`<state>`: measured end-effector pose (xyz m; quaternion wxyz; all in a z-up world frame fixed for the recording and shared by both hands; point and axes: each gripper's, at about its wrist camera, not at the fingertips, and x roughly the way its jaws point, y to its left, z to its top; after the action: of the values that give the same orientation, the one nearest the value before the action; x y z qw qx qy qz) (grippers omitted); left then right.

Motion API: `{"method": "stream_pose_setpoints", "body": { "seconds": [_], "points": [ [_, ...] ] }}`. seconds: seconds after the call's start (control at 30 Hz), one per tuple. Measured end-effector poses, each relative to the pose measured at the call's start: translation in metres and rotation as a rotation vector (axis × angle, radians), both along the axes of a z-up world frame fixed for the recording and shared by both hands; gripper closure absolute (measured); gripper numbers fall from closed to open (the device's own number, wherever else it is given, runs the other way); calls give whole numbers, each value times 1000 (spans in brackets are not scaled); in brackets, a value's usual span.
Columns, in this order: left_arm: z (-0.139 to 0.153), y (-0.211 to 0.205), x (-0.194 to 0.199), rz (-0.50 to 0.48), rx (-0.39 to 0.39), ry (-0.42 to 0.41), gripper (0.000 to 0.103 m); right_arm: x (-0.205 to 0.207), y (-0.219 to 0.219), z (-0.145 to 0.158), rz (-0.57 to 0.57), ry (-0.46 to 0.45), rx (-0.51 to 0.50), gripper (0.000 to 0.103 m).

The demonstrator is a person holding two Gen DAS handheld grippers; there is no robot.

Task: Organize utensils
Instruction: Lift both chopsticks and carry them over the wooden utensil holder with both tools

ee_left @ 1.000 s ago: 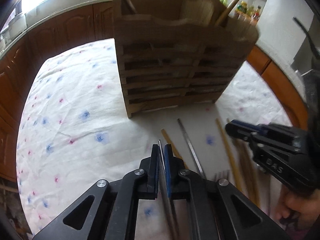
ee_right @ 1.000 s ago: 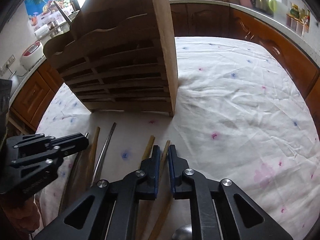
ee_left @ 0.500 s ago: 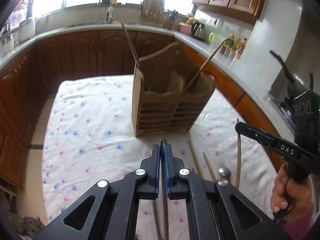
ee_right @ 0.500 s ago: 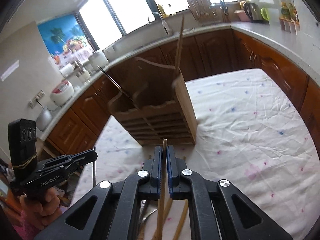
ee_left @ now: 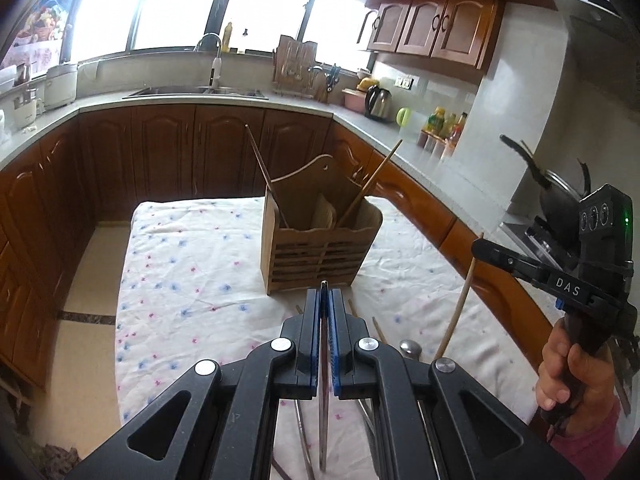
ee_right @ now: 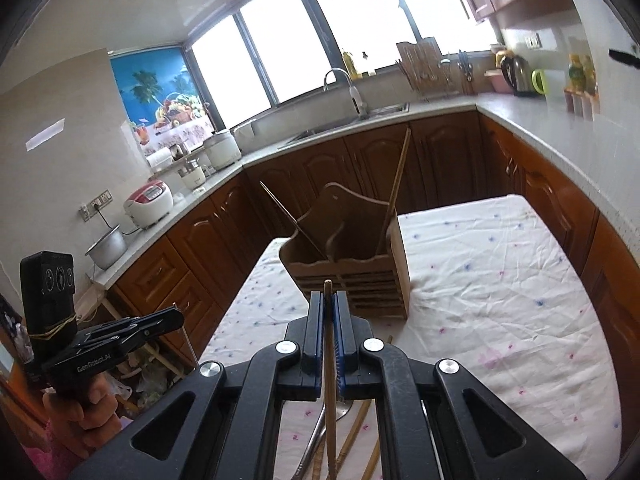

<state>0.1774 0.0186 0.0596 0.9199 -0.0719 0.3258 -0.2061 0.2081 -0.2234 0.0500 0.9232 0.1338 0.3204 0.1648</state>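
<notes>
A wooden utensil holder (ee_left: 320, 248) stands on the cloth-covered table (ee_left: 192, 280); it also shows in the right wrist view (ee_right: 360, 276). One metal chopstick (ee_left: 264, 176) and one wooden chopstick (ee_left: 376, 178) lean in it. My left gripper (ee_left: 324, 300) is shut on a metal chopstick (ee_left: 323, 400), held high above the table. My right gripper (ee_right: 328, 304) is shut on a wooden chopstick (ee_right: 329, 392), also held high; it shows in the left wrist view (ee_left: 480, 246) with its chopstick (ee_left: 460, 300).
Several loose chopsticks and a spoon (ee_left: 410, 348) lie on the table below the grippers. Kitchen counters (ee_left: 200, 100) and brown cabinets (ee_left: 168, 152) ring the table. A sink (ee_right: 352, 120) is behind the holder.
Both grippers have risen from the table, each lifting a chopstick with it. The holder now looks farther away and lower in both views.
</notes>
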Motion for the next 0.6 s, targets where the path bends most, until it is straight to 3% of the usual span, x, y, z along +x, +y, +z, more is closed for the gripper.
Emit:
{"method": "stream_pose_setpoints", "body": {
  "seconds": [0.6],
  "points": [
    [24,28,-6,37,-83,-79,101,-8,-7,28,-44,-100,17,99]
  ]
}}
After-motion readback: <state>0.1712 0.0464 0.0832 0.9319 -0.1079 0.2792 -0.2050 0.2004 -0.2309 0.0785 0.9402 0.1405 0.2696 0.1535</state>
